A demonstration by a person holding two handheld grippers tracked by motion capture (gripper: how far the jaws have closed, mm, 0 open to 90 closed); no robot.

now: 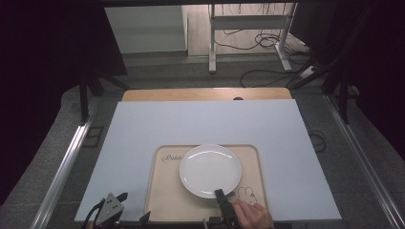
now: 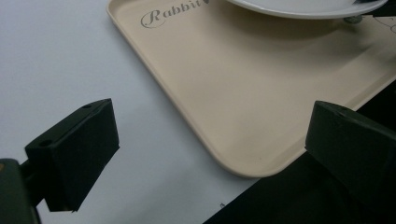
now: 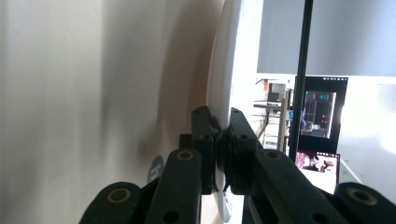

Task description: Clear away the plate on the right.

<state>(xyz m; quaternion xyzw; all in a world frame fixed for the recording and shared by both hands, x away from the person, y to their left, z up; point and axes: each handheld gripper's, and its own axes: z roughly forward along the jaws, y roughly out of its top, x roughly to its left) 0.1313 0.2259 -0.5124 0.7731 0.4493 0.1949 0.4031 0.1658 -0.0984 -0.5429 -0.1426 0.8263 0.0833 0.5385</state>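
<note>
White glazed round plate point(image 1: 210, 169) lies on a beige plastic rectangular tray point(image 1: 167, 200) with "Rabbit" lettering and a rabbit drawing, on the pale grey surface point(image 1: 200, 121). The right claw point(image 1: 220, 194) is clamped narrow on the near rim of the plate, one jaw above the rim and one beneath it; in the right gripper view point(image 3: 219, 140) the rim edge runs between the two pressed black jaws. A hand point(image 1: 252, 214) holds this claw from just behind. The left claw point(image 1: 111, 206) sits well apart to the left of the right claw, off the tray's near left corner, over the pale surface. In the left gripper view point(image 2: 205, 140) its jaws stand wide apart with nothing between them, the tray's rounded corner lying ahead and the plate beyond that.
</note>
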